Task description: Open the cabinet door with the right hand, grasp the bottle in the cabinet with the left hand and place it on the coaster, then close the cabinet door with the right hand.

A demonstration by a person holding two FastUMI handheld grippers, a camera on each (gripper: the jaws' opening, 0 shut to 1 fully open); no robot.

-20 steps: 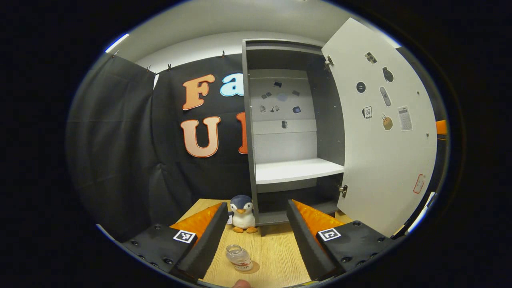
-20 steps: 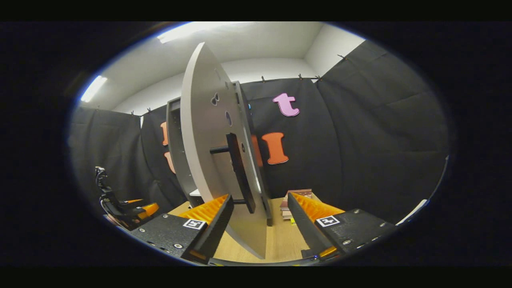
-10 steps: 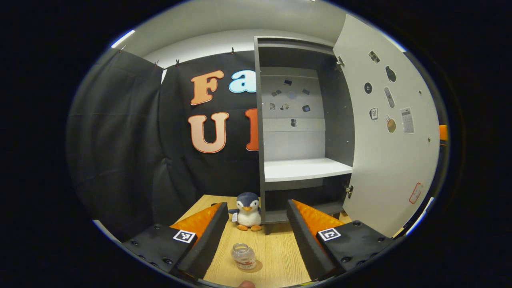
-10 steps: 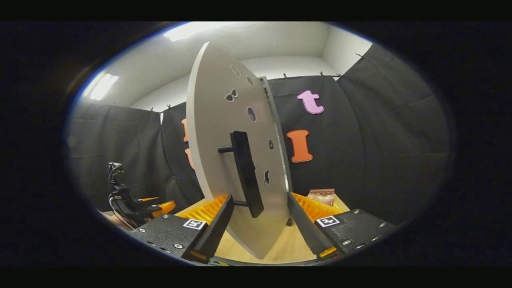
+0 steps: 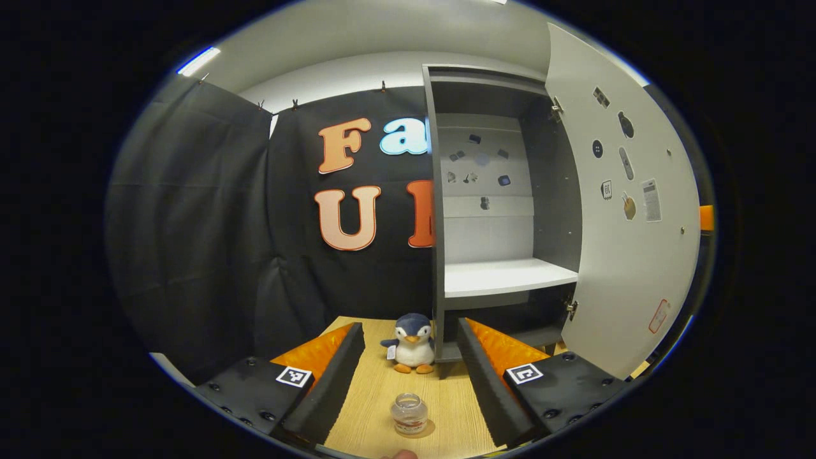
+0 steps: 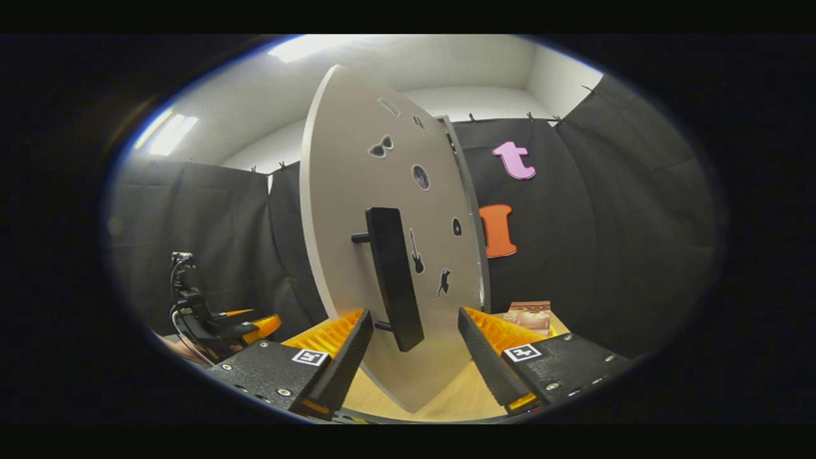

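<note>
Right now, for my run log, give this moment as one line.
clear glass bottle: on coaster | white cabinet door: open | left gripper: open | right gripper: open, at black handle

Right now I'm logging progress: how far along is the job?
Done: the bottle stands on the coaster, the cabinet shelves bare, the left tool open around it. In hand: the open right tool faces the door handle. Left: closing the door.

Small clear glass bottle (image 5: pixel 409 413) stands upright on its round brown coaster (image 5: pixel 422 428); tall grey cabinet's white door (image 5: pixel 628 210) hangs open.
</note>
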